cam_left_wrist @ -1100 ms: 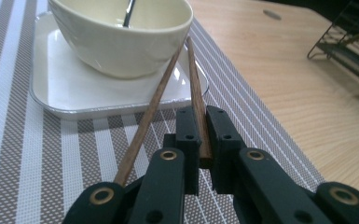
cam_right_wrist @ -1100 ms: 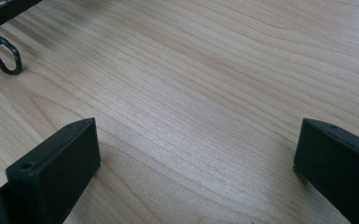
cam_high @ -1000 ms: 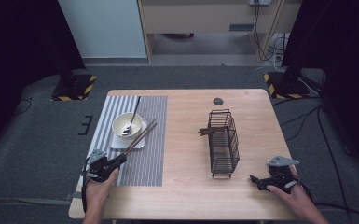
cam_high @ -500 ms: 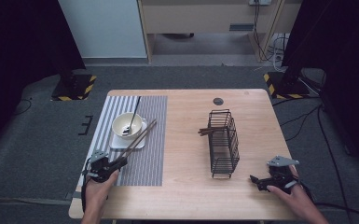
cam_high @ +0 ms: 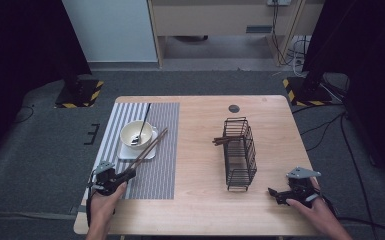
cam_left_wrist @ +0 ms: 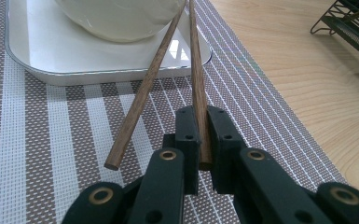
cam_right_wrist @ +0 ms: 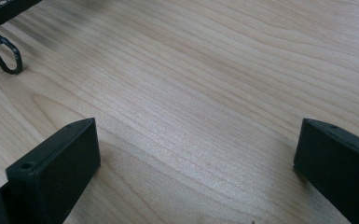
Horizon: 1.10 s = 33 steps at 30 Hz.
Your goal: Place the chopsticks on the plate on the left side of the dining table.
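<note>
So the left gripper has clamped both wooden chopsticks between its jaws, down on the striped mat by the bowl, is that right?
Not quite. The left gripper is shut on one chopstick alone. The other chopstick lies loose beside the jaws on the striped mat, its far end leaning towards the bowl. The left gripper view shows this plainly. The rest is right.

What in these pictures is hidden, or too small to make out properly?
- High view: what lies inside the bowl is too small to identify.
- Left gripper view: the bowl and the far ends of both chopsticks run off the top edge; the left tongs cover the clamped chopstick's near end.
- Right gripper view: the wire rack is cut by the top-left corner.
</note>
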{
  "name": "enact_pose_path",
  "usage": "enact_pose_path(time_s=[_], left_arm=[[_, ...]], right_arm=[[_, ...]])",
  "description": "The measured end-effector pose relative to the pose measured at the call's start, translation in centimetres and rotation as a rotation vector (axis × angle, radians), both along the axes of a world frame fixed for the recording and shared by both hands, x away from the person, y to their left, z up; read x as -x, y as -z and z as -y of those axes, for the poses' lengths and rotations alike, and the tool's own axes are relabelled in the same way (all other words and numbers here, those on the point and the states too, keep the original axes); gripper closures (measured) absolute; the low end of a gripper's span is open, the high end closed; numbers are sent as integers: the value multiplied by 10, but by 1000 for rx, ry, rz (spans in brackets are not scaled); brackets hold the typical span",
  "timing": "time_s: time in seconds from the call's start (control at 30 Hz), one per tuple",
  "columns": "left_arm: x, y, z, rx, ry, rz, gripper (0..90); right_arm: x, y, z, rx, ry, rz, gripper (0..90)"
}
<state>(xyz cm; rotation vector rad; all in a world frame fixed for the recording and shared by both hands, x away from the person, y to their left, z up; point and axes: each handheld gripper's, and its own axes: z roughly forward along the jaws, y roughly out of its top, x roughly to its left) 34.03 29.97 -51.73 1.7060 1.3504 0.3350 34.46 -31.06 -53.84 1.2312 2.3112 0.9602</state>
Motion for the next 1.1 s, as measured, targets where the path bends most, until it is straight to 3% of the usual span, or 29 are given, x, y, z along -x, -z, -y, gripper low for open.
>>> enact_pose_path(time_s=[0.2,0.53,1.1], left_arm=[[0,0,-2,0,-9,1,835],[-2,6,3,-50,14,-66,833],[-4,10,1,-25,9,-101,829]], right_arm=[[0,0,0,-1,1,-1,2],[0,0,0,0,0,-2,2],[0,0,0,1,0,0,2]])
